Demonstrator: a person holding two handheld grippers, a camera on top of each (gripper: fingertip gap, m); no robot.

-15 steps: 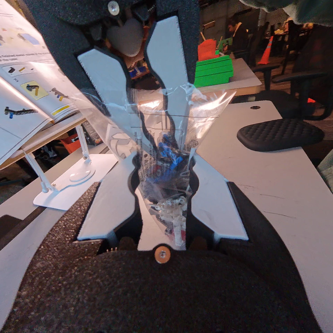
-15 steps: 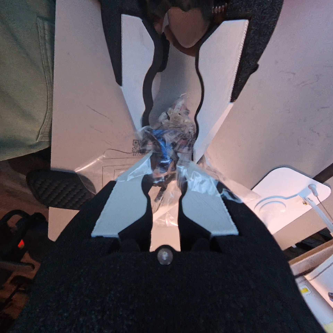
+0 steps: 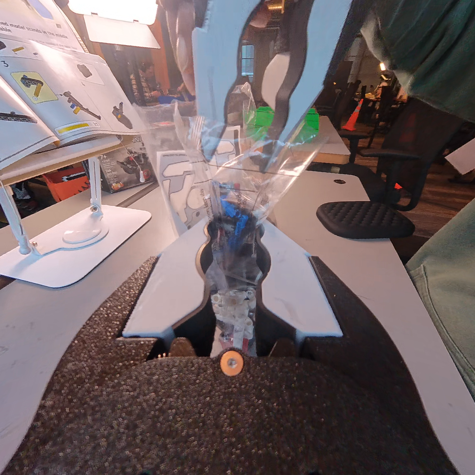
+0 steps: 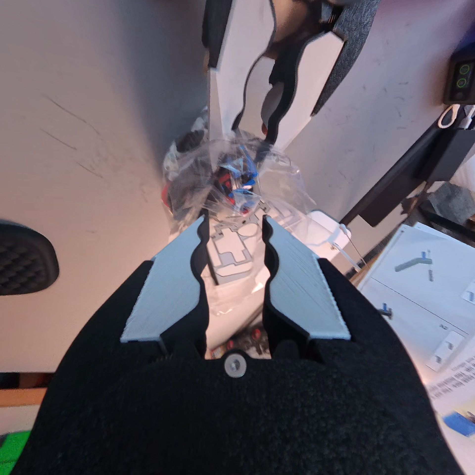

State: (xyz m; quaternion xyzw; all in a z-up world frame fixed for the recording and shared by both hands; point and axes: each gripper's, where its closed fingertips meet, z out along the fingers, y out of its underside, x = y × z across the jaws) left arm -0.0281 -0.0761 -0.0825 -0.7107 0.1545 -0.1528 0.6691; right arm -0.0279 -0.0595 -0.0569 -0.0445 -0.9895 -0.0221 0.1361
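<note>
— Where the white bench [image 3: 341,277] runs to its right edge, what hangs over it?
— A clear crinkled plastic bag [image 3: 232,205] of small blue, black and white bricks, pinched by the left gripper [image 3: 232,231].
— And the right gripper [image 4: 234,221]?
— Spread, empty, above the bag's torn top; the bookstand [image 3: 77,246] sits near the left edge.

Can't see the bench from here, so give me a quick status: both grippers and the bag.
Left gripper shut on clear parts bag. Right gripper open, tips at bag's loose top. White booklet stand off to one side.
</note>
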